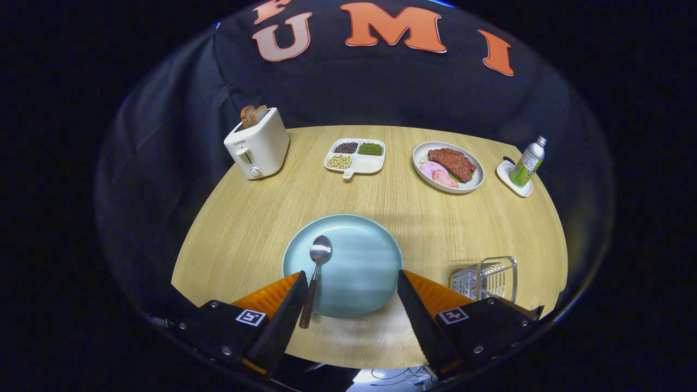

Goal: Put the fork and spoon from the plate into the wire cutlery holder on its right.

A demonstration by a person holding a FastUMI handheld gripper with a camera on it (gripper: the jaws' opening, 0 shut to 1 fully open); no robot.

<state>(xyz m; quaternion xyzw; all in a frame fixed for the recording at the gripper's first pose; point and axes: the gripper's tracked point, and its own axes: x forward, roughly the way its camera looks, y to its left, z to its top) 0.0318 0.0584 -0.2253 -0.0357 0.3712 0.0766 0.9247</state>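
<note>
**Spoon waiting on the plate, gripper wide and empty**

The spoon (316, 277) lies on the light blue plate (370, 261), bowl away, its dark handle overhanging the near rim beside one finger, which probably makes the handle the easiest part to take. No fork is visible. The gripper (348, 288) hovers spread wide, gripping nothing. The wire cutlery holder (487, 279) stands just right of the plate. Beyond sit a white toaster (257, 144), whose small label is too tiny to read, a divided dish of beans (356, 155), a plate of meat (448, 166) and a bottle (528, 162).

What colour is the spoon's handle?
Dark reddish brown, under a silver bowl; the spoon shows best in the gripper view.
</note>
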